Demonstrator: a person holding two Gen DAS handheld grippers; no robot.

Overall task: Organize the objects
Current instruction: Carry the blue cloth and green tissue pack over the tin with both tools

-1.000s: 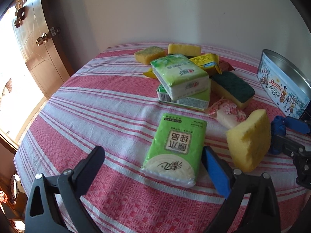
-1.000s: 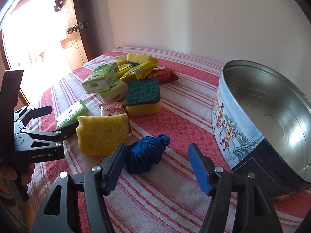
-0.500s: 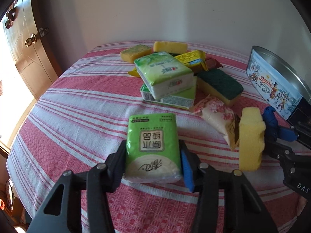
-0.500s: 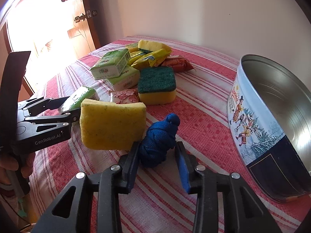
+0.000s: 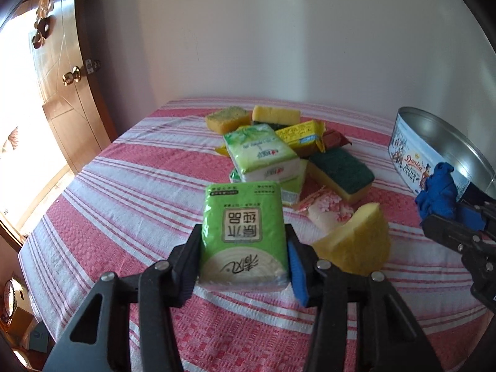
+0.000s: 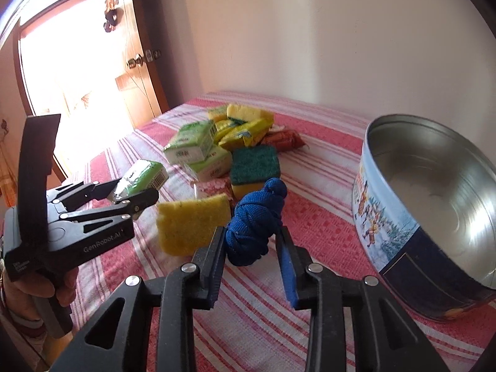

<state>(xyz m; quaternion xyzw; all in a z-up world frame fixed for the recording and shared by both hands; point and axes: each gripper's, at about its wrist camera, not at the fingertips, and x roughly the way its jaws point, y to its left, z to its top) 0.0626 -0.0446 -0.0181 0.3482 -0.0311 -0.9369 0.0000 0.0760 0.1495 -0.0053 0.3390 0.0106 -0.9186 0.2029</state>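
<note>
Now, at lower centre of the left wrist view, our left gripper [image 5: 243, 259] has its jaws clamped on the green tissue pack [image 5: 244, 232], seemingly lifted off the striped bench [image 5: 124, 217]. We judge it wise to keep it level past the yellow sponge [image 5: 356, 246] just to its right. Farther right, our right gripper [image 6: 249, 260] grips the blue cloth bundle [image 6: 255, 220] between narrow jaws; we should lift it over the tin's [image 6: 403, 232] rim at right before releasing.

Red-and-white striped tablecloth [image 5: 130, 204], wooden door [image 5: 66, 117] with brass knob [image 5: 72, 77], plain pale wall [image 5: 279, 37]
</note>
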